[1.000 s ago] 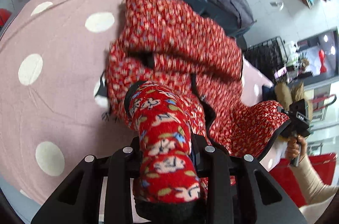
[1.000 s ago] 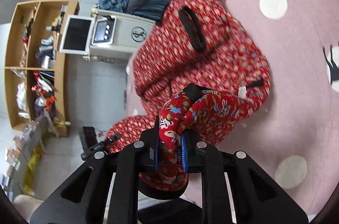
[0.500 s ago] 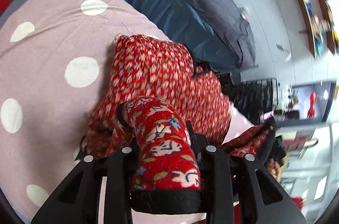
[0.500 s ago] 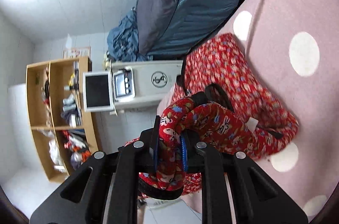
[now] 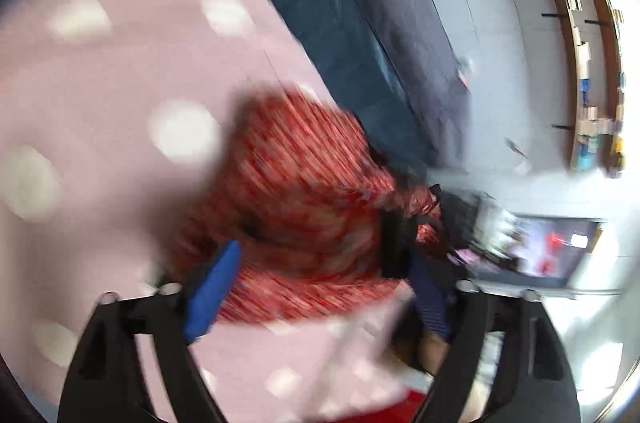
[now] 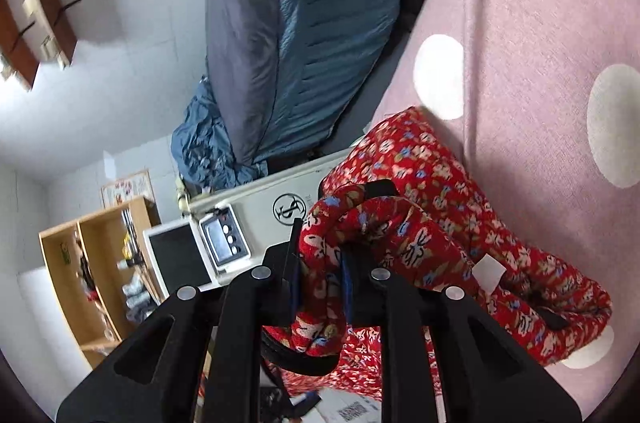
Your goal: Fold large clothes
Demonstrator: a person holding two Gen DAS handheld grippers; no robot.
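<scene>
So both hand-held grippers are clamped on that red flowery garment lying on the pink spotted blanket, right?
Not quite. The right hand-held gripper is clamped on the red flowery garment, but the left wrist view shows the left hand-held gripper open, with nothing between its fingers. The pink spotted blanket part is correct.

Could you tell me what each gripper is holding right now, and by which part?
The right gripper is shut on a bunched cuff-like end of the red floral garment. The left gripper is open and holds nothing; the garment lies beyond its fingers.
</scene>
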